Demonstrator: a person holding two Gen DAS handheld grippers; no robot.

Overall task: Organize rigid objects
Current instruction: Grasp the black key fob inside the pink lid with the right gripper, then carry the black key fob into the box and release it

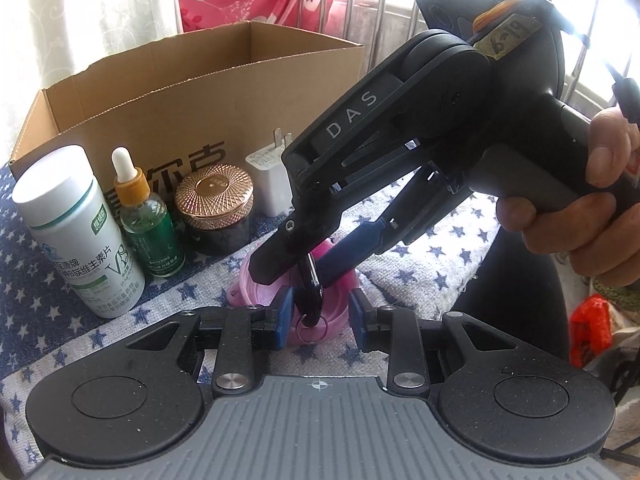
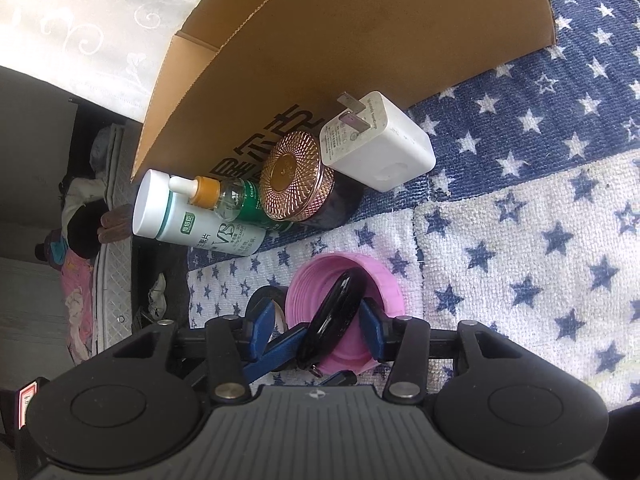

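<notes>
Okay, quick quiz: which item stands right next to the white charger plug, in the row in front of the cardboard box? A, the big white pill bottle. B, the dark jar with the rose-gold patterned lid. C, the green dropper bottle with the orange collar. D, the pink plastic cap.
B: the dark jar with the rose-gold patterned lid stands directly beside the white charger plug, while the two bottles stand further along the row.

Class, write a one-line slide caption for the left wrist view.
Right gripper lowers a black key fob into a pink cup on a starred cloth, beside bottles and a cardboard box.
</notes>
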